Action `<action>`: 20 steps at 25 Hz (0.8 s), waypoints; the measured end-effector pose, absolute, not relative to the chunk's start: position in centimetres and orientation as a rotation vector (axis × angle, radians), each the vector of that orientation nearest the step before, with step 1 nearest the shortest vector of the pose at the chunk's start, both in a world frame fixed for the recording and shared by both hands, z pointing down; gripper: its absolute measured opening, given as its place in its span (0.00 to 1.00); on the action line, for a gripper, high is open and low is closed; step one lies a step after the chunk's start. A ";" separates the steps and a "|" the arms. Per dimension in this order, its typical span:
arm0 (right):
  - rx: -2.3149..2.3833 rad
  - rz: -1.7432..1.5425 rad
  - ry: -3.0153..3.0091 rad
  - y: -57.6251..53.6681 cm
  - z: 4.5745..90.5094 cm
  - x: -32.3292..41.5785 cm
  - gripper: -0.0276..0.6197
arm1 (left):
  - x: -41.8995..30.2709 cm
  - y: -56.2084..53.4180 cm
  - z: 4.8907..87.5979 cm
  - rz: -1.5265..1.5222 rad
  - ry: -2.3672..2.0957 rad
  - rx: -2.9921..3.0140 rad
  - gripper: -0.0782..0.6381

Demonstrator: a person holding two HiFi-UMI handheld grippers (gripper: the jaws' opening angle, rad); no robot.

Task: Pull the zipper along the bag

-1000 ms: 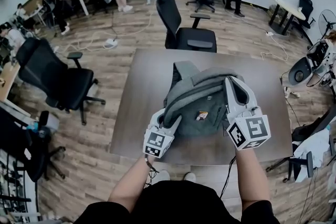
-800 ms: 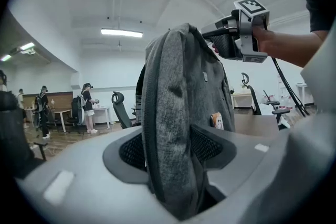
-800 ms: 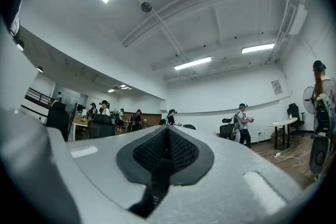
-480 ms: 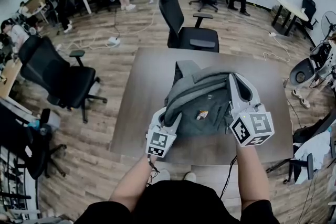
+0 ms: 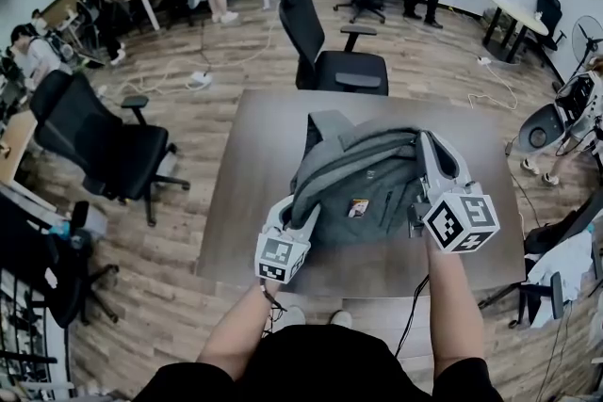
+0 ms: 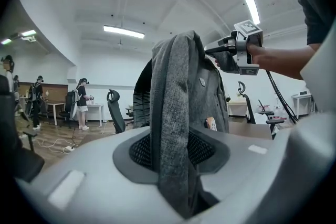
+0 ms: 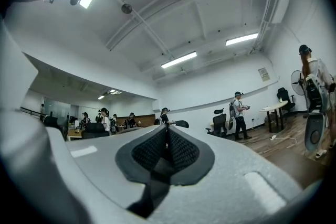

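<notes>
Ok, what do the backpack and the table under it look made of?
The backpack looks like matte, heathered grey woven fabric: light and dark flecks show in the left gripper view. The table seems smooth brown laminate or wood veneer, with a dull sheen; I can't tell which.

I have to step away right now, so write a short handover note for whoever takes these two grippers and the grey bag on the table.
Left tongs: have just been closing, clamped on a fold of the grey bag, holding it upright on the table.
Right tongs: have just been opening slightly; pads pinch a thin dark tab, probably the zipper pull, at the bag's right side.
Done: bag braced, pull gripped. How far the zipper has run can't be told.
To do: draw the pull along the bag.
</notes>
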State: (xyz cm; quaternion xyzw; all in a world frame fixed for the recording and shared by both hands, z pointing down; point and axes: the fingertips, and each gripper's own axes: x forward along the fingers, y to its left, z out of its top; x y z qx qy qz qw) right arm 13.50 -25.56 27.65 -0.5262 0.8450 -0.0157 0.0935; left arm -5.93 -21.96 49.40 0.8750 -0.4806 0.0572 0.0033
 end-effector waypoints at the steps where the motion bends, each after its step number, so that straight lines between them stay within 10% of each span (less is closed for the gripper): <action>1: -1.572 -0.065 2.495 -25.7 27.9 14.1 0.07 | -6.0 -21.9 49.6 0.177 -1.501 2.735 0.33; 20: -1.491 -0.737 2.156 -28.6 38.4 23.5 0.07 | -6.9 -23.0 50.1 0.149 -1.473 2.687 0.35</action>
